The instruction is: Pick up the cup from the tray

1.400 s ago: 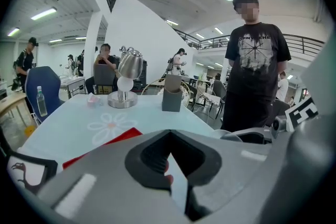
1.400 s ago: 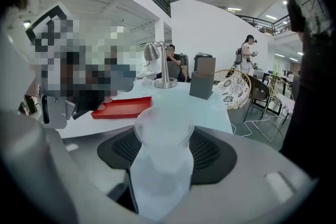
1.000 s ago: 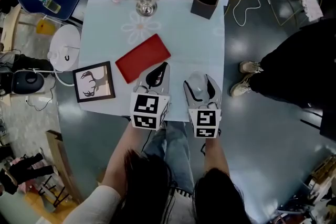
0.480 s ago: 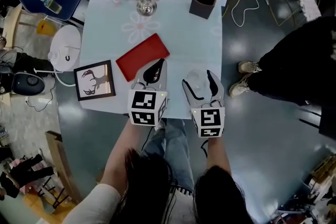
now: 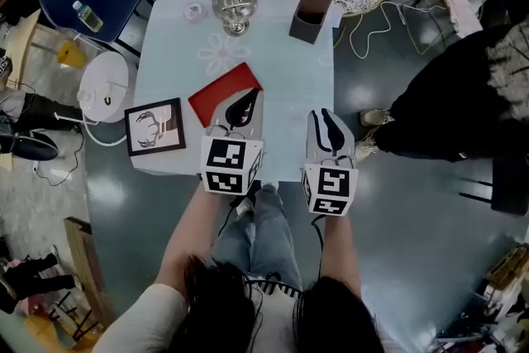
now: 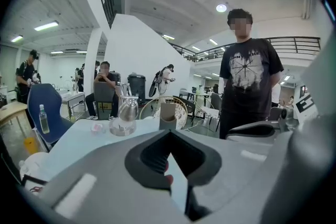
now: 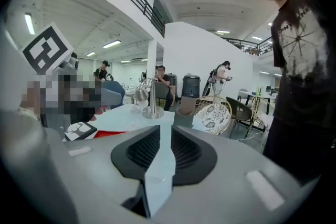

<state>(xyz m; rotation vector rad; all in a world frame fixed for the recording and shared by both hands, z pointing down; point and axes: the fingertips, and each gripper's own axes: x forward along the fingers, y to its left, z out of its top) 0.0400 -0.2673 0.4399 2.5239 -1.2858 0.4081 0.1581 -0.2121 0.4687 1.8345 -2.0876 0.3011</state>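
Left gripper point(image 5: 248, 100) clenched, pads point(image 6: 149, 157) meeting at the tips with nothing between them, held over the near part of the pale blue worktop point(image 5: 289, 62)

Right gripper point(image 5: 325, 115) just to the right of it and level with it, close to the worktop's near right corner; released, pads point(image 7: 139, 152) drawn close with only a thin slit left, nothing held in that slit

Red tray point(image 5: 225, 93) flat on the worktop, just ahead of the left gripper and a little to its left, near corner under or touching the tips (cannot tell which)

Cup not made out in any view

Framed deer picture point(image 5: 155, 128) to the left of the left gripper, at the worktop's near left corner

Well ahead of the left gripper, at the far edge, a metal stand point(image 5: 231, 0) on a round base, with a small pink round thing point(image 5: 194, 11) just left of it

Well ahead of the right gripper, a brown open box point(image 5: 310, 15) upright near the far right corner

Off the worktop, to the right of the right gripper, a person in black point(image 5: 446, 103) standing on the grey floor
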